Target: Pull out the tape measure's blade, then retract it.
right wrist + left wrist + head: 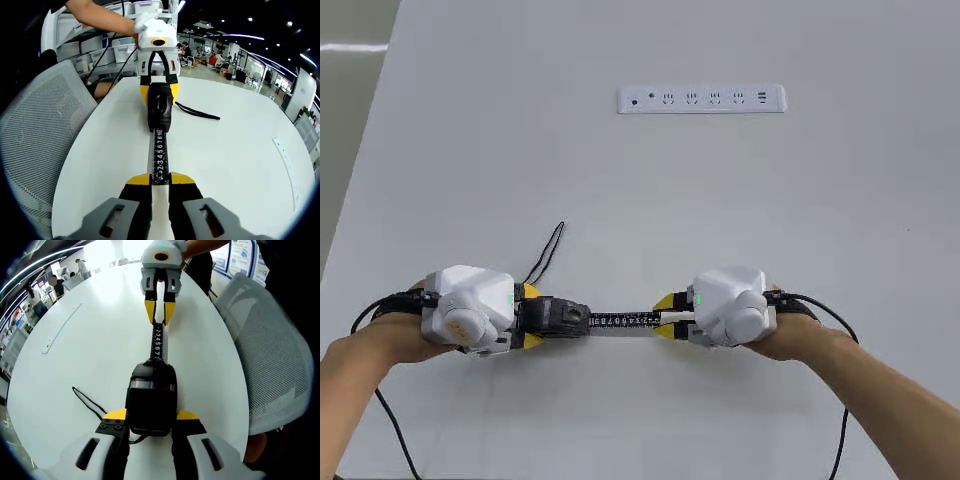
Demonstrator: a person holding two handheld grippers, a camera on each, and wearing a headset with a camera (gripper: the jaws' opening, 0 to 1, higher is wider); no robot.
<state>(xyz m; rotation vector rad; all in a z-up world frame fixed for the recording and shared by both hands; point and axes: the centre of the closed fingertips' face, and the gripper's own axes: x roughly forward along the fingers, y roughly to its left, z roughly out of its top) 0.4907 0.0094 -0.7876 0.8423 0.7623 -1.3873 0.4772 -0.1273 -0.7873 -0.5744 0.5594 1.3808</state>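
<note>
A black tape measure case [557, 316] lies low over the white table, held in my left gripper [529, 315], which is shut on it. In the left gripper view the case [151, 399] sits between the yellow-tipped jaws. A short length of black blade [622, 320] with white numbers runs from the case to my right gripper [664, 316], which is shut on the blade's end. The right gripper view shows the blade [159, 155] reaching to the case [160, 106]. A black wrist strap [547, 252] trails from the case across the table.
A white power strip [701, 98] lies flat at the far side of the table [650, 190]. A grey mesh chair [272, 355] stands beside the table edge. Black cables [840, 440] hang from both grippers near the front edge.
</note>
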